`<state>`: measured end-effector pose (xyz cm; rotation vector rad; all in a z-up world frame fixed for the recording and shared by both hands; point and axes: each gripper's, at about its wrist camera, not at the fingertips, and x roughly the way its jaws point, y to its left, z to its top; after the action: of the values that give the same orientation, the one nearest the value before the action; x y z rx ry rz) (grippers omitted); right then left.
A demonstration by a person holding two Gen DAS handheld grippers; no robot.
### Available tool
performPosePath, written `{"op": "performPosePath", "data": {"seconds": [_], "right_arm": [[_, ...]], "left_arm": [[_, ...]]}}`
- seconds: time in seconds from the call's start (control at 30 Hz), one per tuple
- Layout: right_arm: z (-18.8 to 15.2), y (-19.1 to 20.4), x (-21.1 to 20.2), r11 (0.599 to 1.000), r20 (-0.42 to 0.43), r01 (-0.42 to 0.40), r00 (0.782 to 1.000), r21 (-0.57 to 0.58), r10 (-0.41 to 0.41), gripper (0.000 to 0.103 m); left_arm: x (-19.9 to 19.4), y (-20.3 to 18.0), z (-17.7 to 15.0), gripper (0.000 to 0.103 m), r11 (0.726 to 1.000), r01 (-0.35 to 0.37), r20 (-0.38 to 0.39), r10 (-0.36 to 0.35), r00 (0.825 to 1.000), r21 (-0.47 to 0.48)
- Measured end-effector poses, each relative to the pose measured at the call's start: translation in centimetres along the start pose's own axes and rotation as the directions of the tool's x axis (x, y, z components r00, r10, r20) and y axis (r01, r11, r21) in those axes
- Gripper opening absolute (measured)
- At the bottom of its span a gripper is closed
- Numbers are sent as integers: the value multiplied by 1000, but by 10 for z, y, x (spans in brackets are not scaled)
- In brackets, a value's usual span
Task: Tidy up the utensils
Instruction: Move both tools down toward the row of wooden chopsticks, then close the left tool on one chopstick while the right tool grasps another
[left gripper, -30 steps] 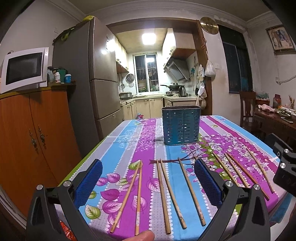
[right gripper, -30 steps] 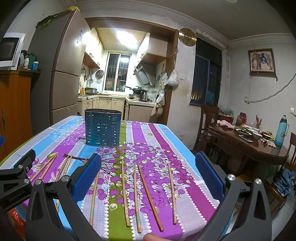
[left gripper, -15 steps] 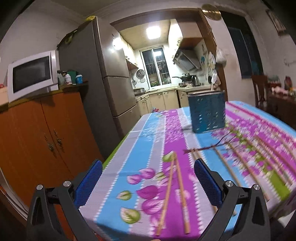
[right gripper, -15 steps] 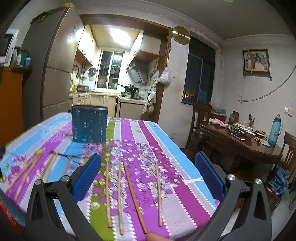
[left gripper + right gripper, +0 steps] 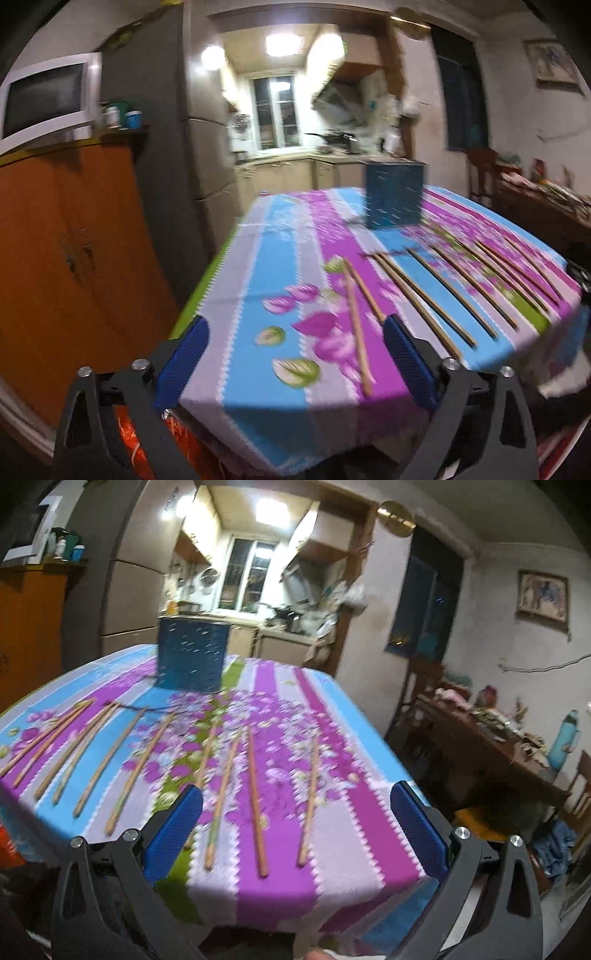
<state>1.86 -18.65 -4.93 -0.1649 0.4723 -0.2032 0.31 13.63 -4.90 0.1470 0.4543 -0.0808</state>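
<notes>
Kitchen and dining room ran together behind the scene, dim and blurred, with an orange wooden cabinet at the left and a cluttered dark wooden side table at the right. Nearest the cameras stood the tabletop, covered in a striped cloth of blue, purple and grey printed with flowers.

Toward its far side stood the dark blue perforated utensil holder, upright and well apart from everything else, probably set there as the place the utensils were meant to end up. It looked empty from both views, though its inside was hidden.

Brown wooden chopsticks lay loose in a rough row across the near half of the cloth, pointing roughly toward the holder, none touching it; laid out singly like that, each could be taken without disturbing its neighbours.

Left gripper hovered off the near edge, its blue-padded fingers wide apart but beginning to close, nothing pressed between them; the leftmost chopstick pair lay in line with the gap, likely the first target. Right gripper hung by the same edge with fingers spread and empty.
</notes>
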Motion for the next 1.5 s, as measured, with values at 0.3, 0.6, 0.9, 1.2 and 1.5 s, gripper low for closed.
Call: {"op": "performPosePath", "data": {"seconds": [0.3, 0.6, 0.9, 1.2, 1.5], "right_arm": [[-15, -1, -9, 995, -69, -95, 993, 34, 97, 98], [-15, -4, -6, 991, -109, -127, 985, 52, 132, 98], [-22, -10, 2, 987, -149, -133, 978, 89, 145, 72], [-27, 2, 4, 982, -129, -190, 973, 14, 191, 27], [-35, 9, 13, 979, -137, -203, 970, -9, 200, 16]], "left_arm": [[7, -42, -28, 57, 972, 227, -112, -219, 969, 65], [37, -96, -36, 47, 942, 313, -193, -287, 938, 122], [54, -90, -40, 42, 973, 227, -199, -213, 956, 46], [56, -90, -44, 11, 987, 162, -128, -161, 979, 0], [54, -94, -46, 10, 988, 152, -105, -149, 983, 21]]}}
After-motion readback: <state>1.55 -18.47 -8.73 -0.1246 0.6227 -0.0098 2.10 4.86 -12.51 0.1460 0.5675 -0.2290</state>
